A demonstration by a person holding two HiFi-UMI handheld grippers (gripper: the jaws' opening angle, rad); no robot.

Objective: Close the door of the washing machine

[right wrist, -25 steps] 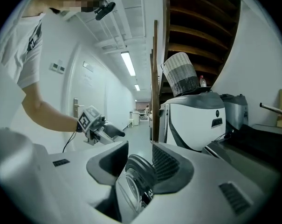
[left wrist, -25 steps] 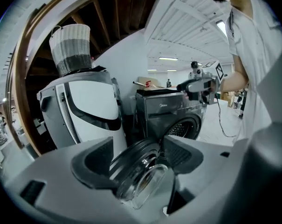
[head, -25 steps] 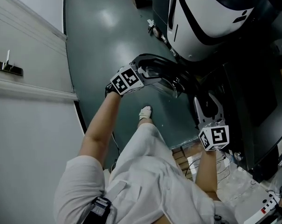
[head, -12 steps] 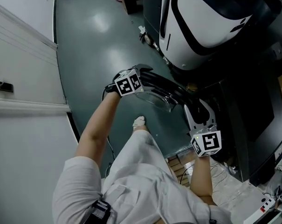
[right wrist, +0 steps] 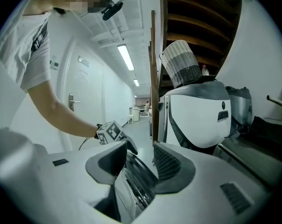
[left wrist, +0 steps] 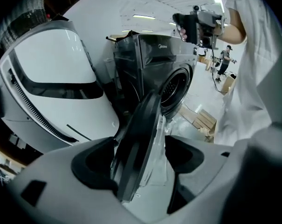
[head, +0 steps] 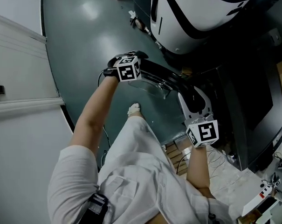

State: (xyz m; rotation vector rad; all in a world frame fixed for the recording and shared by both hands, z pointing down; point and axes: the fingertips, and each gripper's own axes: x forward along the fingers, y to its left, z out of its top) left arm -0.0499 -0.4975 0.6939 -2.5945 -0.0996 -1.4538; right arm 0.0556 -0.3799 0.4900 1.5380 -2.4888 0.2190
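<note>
Door [head: 155,72] stands swung out from the washing machine [left wrist: 152,62], unlatched. Your left tongs [left wrist: 140,160] gape around its rim. Your right tongs [right wrist: 138,164], just opened wide, straddle it ungripped. Swinging it shut remains.

The door [head: 155,74] has a dark, glossy plastic rim around a clear, smooth bowl [head: 154,88]. The washing machine [left wrist: 150,59] has a dark, satin, metal-look skin. At one o'clock in the head view, a white appliance [head: 201,8] is glossy plastic with black trim. The floor [head: 85,41], toward eleven o'clock, is smooth with a soft sheen. The left gripper [left wrist: 138,160] and the right gripper [right wrist: 141,164] are matt grey plastic. The basket [right wrist: 180,69], at twelve o'clock in the right gripper view, is coarsely woven. The person's clothing [head: 141,171] is white cloth.
</note>
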